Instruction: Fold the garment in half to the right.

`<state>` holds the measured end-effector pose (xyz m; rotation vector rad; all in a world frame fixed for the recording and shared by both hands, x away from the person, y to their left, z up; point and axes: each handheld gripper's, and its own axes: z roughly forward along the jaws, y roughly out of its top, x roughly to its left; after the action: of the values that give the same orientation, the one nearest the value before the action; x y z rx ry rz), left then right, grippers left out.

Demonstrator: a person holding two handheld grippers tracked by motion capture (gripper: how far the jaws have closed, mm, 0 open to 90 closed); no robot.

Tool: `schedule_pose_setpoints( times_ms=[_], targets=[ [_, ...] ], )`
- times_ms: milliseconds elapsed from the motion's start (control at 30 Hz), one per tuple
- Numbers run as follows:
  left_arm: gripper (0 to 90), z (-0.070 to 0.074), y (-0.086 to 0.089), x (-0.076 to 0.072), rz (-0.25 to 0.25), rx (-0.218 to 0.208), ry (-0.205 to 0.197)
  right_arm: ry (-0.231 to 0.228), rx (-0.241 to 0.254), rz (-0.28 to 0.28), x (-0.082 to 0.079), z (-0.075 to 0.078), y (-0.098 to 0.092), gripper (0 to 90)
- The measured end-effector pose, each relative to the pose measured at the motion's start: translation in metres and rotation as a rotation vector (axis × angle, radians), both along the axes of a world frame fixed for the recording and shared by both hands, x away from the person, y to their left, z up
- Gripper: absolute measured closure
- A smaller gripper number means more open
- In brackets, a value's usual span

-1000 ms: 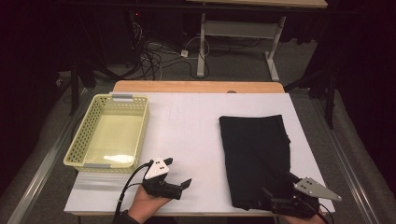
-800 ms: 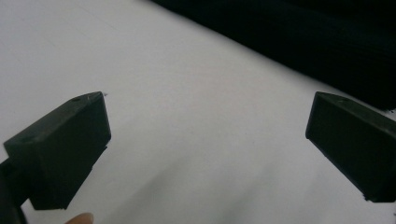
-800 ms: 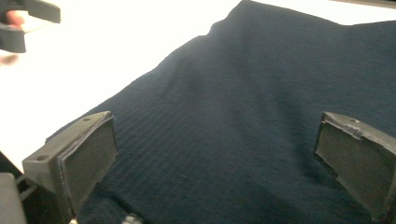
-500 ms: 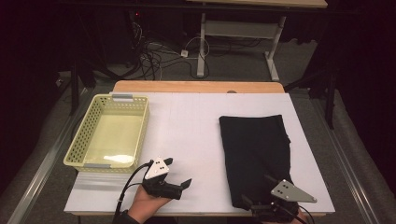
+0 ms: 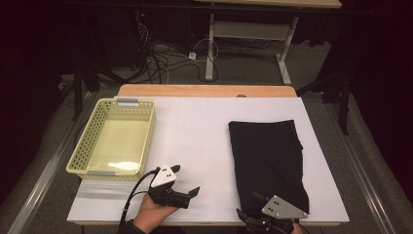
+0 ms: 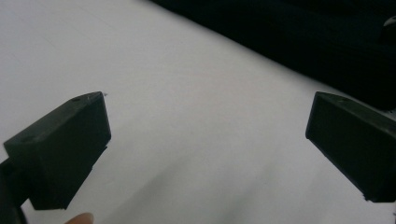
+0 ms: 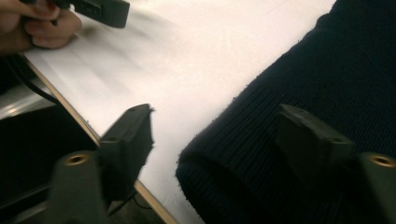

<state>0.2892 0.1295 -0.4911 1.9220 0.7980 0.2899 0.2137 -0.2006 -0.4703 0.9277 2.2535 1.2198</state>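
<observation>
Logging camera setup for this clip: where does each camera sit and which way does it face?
High view: above the person's side, looking forward and down on the white table, basket and black cloth; both hands enter from below.
Left gripper view: rides the left hand-held gripper, facing its open jaws, table and cloth edge.
Right gripper view: rides the right hand-held gripper, jaws astride the cloth's near corner; the left hand shows beyond.
All share cloth and table.
</observation>
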Motion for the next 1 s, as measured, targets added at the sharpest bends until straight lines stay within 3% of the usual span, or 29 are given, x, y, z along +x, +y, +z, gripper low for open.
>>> schedule_pose_setpoints(
  times_ms=[133, 300, 467, 733, 800, 1000],
  targets=[
    [0.0, 0.000, 0.000, 0.000, 0.000, 0.000, 0.000, -0.001, -0.050, -0.015, -0.001, -0.004, 0.003, 40.2],
    [0.0, 0.000, 0.000, 0.000, 0.001, 0.000, 0.000, 0.036, -0.123, -0.009, 0.000, -0.016, 0.009, 41.0],
    [0.0, 0.000, 0.000, 0.000, 0.002, 0.001, -0.001, -0.021, -0.207, -0.034, -0.002, -0.021, 0.014, 54.2],
    [0.0, 0.000, 0.000, 0.000, 0.005, 0.003, -0.001, -0.013, -0.199, -0.029, 0.003, -0.019, 0.011, 72.5],
    [0.0, 0.000, 0.000, 0.000, 0.005, 0.003, 0.000, 0.002, -0.181, -0.024, 0.005, -0.017, 0.009, 74.4],
    [0.0, 0.000, 0.000, 0.000, 0.004, 0.002, 0.001, -0.015, -0.168, -0.003, 0.005, -0.016, 0.014, 75.5]
  ],
)
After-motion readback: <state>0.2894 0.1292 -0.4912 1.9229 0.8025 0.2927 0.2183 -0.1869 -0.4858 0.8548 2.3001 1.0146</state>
